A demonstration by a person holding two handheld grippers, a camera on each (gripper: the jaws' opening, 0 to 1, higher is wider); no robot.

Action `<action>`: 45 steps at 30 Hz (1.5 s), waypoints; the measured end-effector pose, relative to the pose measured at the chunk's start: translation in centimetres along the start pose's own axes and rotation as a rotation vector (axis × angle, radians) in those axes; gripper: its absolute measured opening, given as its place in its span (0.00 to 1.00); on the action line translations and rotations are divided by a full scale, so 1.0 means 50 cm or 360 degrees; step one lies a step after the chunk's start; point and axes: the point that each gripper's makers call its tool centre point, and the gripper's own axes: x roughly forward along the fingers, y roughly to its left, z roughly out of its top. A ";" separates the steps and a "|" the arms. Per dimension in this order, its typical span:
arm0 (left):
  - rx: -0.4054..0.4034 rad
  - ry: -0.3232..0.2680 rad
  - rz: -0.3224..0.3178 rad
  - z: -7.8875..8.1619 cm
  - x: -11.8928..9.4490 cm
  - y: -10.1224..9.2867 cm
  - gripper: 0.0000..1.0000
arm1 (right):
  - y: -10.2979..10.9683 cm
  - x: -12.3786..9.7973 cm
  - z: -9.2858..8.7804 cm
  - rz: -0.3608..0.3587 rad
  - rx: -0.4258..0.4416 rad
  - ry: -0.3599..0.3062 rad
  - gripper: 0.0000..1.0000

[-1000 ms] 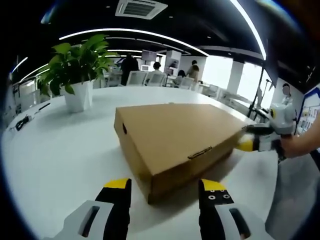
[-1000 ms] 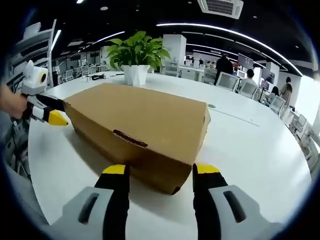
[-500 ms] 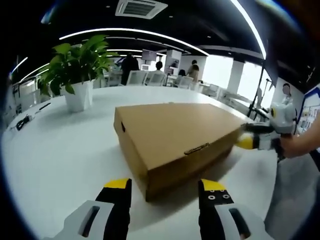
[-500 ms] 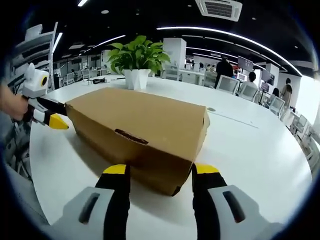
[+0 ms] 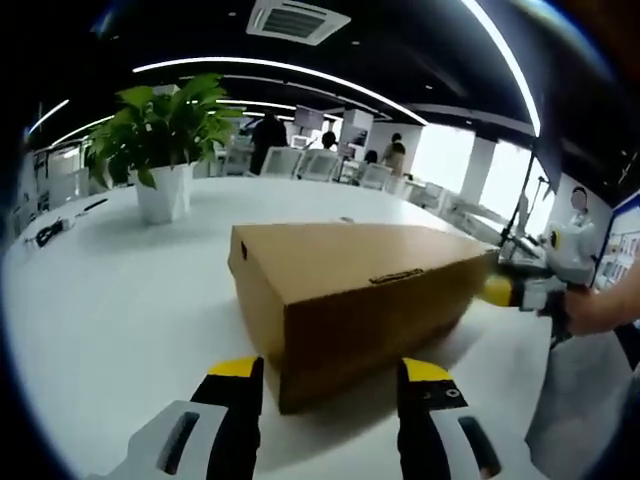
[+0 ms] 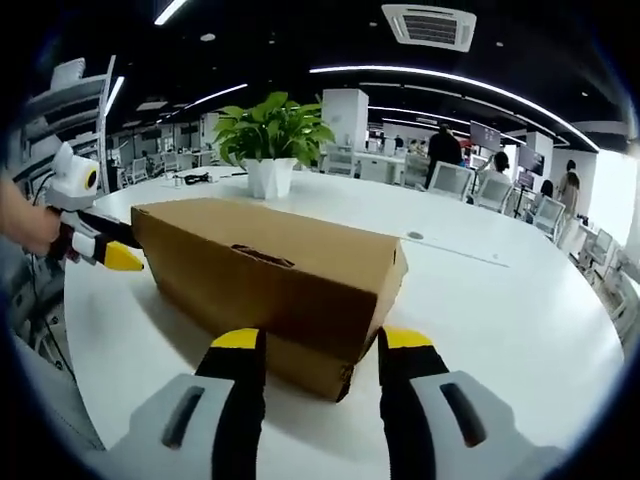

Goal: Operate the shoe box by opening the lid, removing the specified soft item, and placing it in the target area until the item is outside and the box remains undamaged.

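Resting on the white desk (image 5: 120, 290), the closed shoe box (image 5: 350, 290) lies between the two tools, lid still on. Left tool (image 5: 330, 385) and right tool (image 6: 312, 352) each stand with jaws apart at opposite ends of the box. Risk: squeezing the cardboard end walls may crush a corner; uneven lifting may tear the lid tab (image 6: 262, 256) or slide the box toward the potted plant (image 6: 270, 140).
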 end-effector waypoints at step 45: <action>-0.0049 -0.0083 0.0072 0.057 0.000 0.007 0.53 | -0.069 0.002 0.164 -0.0283 -0.0246 -0.0263 0.19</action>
